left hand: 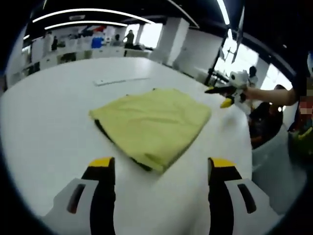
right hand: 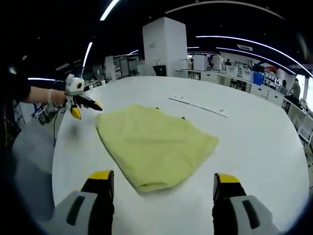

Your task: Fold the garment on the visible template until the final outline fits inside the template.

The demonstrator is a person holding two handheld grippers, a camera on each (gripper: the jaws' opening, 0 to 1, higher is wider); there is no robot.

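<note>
The yellow garment (left hand: 152, 125) lies folded into a compact, roughly square pad on the white table (left hand: 44, 127), with a dark edge of the template (left hand: 103, 131) peeking out beneath its near-left side. In the left gripper view the left gripper (left hand: 161, 169) hangs above the table with its jaws spread wide and holding nothing; the nearest corner of the pad sits just ahead, between the two yellow tips. In the right gripper view the right gripper (right hand: 162, 180) is likewise spread and empty, and the garment (right hand: 154, 144) lies straight ahead, its rounded near corner between the tips. The two grippers face it from opposite sides, each seen small in the other's view beyond the far edge. Neither looks clearly nearer. Any remaining tuck would start at these near corners.
</note>
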